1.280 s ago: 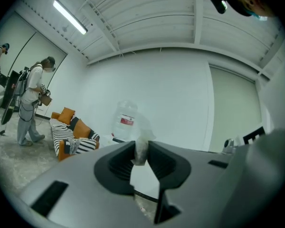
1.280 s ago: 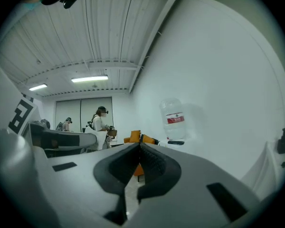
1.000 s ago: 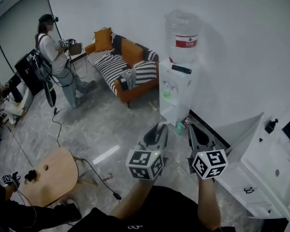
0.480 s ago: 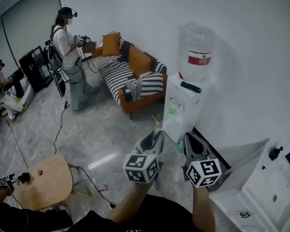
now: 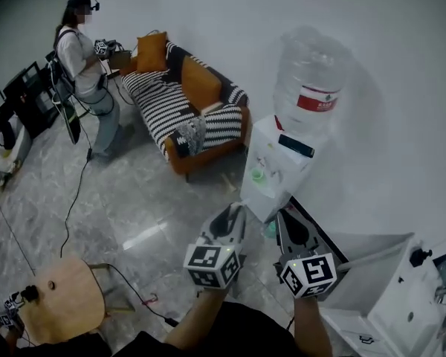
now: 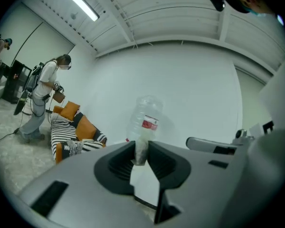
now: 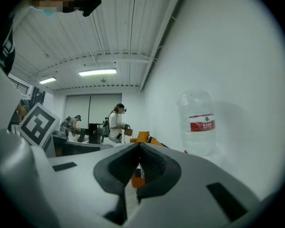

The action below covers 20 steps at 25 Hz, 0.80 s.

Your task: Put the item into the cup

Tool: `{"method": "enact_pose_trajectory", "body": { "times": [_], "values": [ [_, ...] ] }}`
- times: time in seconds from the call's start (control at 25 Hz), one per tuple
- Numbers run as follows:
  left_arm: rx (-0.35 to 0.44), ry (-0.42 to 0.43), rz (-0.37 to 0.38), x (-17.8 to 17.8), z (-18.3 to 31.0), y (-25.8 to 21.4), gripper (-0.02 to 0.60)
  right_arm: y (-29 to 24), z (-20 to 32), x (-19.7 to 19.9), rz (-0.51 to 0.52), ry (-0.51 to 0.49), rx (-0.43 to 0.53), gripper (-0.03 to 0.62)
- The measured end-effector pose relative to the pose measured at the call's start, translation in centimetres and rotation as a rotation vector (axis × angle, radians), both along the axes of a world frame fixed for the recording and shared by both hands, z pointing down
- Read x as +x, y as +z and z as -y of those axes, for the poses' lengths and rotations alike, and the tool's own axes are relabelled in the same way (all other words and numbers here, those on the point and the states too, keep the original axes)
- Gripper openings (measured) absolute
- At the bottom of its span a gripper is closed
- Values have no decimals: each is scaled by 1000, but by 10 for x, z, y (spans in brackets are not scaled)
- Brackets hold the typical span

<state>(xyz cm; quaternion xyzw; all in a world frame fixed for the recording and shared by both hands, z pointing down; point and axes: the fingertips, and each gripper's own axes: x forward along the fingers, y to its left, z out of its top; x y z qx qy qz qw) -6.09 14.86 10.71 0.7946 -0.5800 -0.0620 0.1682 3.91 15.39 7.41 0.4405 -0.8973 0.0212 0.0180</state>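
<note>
Head view: left gripper (image 5: 235, 211) has its jaws a narrow slit apart and empty, while right gripper (image 5: 284, 217) beside it is pressed together. Just beyond, a small green thing (image 5: 257, 175), perhaps the cup, sits on the dispenser (image 5: 282, 151); far left stands a sofa (image 5: 186, 103).

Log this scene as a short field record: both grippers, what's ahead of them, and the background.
left gripper: jaws slightly apart, nothing between them
right gripper: jaws closed at the tips, empty
ahead: white water dispenser with a clear bottle on top
background: striped sofa with orange cushions; person standing beside it
task objects: none identifiable
</note>
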Motion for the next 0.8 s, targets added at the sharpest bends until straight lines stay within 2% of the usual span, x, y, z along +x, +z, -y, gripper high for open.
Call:
{"method": "enact_pose_trajectory", "body": {
  "times": [0.2, 0.36, 0.52, 0.64, 0.8],
  "values": [
    [19, 27, -40, -32, 79, -1, 78, 11, 84, -39, -30, 29, -42, 11],
    [42, 88, -43, -50, 118, -2, 78, 14, 117, -73, -71, 8, -39, 9],
    [35, 140, -65, -51, 139, 5, 78, 26, 145, -74, -87, 30, -69, 11],
    [36, 125, -53, -58, 155, 11, 78, 31, 167, -73, -83, 51, -61, 11],
    [46, 101, 0, -67, 168, 8, 78, 27, 182, -79, -102, 94, -21, 11]
  ]
}}
